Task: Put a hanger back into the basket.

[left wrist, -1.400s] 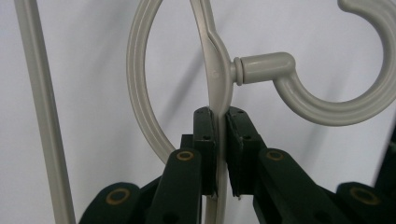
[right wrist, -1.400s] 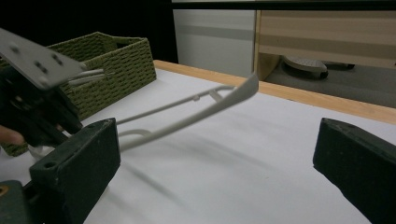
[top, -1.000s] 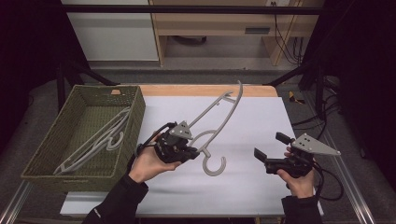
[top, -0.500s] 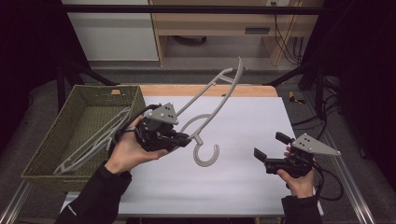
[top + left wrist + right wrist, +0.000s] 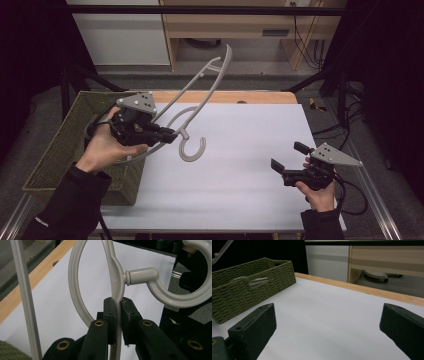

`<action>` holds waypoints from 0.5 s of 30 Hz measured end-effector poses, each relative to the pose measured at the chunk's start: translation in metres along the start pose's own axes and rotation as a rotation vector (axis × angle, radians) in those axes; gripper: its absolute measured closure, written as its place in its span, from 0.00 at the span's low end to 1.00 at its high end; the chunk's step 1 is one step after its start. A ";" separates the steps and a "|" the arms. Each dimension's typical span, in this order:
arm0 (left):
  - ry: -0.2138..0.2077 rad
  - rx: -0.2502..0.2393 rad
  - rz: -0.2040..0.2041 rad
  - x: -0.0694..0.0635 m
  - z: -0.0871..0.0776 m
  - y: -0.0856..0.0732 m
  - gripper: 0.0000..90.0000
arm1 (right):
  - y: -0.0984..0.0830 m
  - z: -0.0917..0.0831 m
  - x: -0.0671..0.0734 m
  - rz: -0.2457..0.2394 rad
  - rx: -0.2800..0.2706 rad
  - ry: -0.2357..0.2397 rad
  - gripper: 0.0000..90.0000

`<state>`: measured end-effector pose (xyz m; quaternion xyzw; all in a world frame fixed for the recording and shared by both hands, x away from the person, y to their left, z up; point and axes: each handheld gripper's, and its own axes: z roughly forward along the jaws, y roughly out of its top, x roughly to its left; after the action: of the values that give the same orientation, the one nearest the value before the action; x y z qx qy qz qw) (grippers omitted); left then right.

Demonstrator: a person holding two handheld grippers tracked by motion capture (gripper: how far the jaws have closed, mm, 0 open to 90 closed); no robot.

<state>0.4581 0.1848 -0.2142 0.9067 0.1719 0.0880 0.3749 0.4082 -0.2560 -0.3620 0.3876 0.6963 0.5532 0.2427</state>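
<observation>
Resting low over the near right part of the white table (image 5: 240, 150), the right gripper (image 5: 286, 159) has its jaws spread wide with nothing between them; in the right gripper view the bare tabletop lies in the gap. Farther in and to the left, the left gripper (image 5: 167, 135) is clamped tight on a grey hanger (image 5: 200, 95), its pads (image 5: 110, 312) pinching the thin flat neck just below the hook (image 5: 192, 150). The hanger is held up off the table, its hook hanging toward the near side and its long arms slanting up and away to the far right. A green woven basket (image 5: 65, 150) sits at the left edge, other hangers (image 5: 258, 281) lying inside it.
</observation>
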 end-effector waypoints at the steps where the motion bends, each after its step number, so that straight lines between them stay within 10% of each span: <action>1: 0.011 0.010 0.004 0.003 -0.003 -0.001 0.92 | 0.000 0.000 0.000 -0.003 0.000 -0.002 0.01; 15: 0.088 0.076 -0.094 0.044 -0.038 -0.036 0.92 | 0.000 0.001 0.000 -0.006 0.005 -0.001 0.01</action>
<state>0.4790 0.2495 -0.2114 0.9065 0.2340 0.1033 0.3358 0.4090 -0.2551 -0.3627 0.3864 0.6988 0.5505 0.2435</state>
